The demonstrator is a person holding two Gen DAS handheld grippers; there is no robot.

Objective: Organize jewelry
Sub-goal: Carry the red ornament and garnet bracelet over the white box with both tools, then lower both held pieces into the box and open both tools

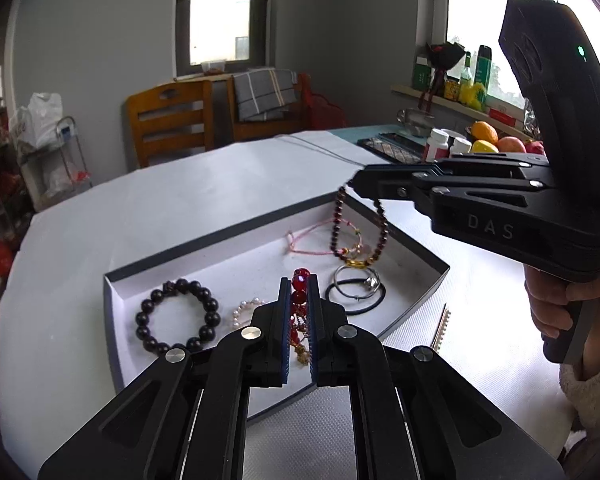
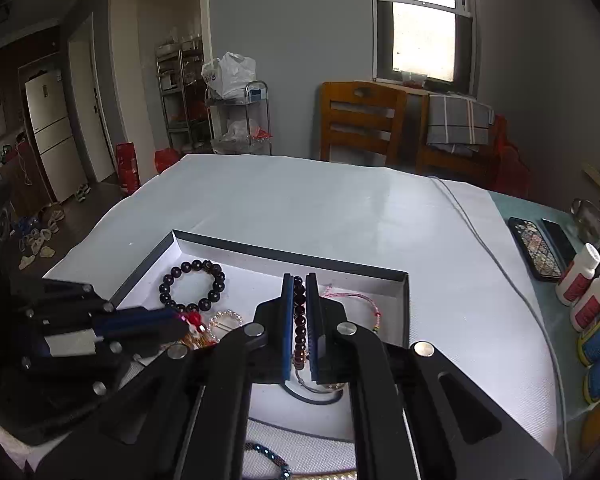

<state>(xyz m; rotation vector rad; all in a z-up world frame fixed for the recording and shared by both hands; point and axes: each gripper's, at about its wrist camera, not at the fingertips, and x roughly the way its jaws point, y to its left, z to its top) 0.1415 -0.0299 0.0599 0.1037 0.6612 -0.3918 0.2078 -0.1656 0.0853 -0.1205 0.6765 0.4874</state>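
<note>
Tray [image 1: 236, 224]: shallow grey-rimmed box w/ white floor, on white tablecloth [image 1: 140, 200]; ref. landmark for all below.
Left gripper [image 1: 299, 300]: over tray's near edge; jaws narrow, clamped on red bead strand [image 1: 300, 294] w/ gold-coloured bits hanging below.
Right gripper [image 2: 299, 312]: over tray's right half, above floor; jaws narrow, pinching dark red bead bracelet [image 1: 360, 236], which hangs as a loop, low end at gold ring piece [image 1: 356, 263].
Black bead bracelet [image 1: 178, 316]: flat on tray floor, left part.
Pearl bracelet [image 1: 246, 312]: on floor, just right of black one.
Pink cord bracelet [image 1: 312, 240]: on floor, far right part.
Black hair ties [image 1: 356, 296]: on floor, near right wall, w/ a metal ring.
Pearl strand [image 1: 441, 326]: outside tray, on cloth, right of its near corner.
Phones [image 2: 538, 246]: on table, well right of tray.
</note>
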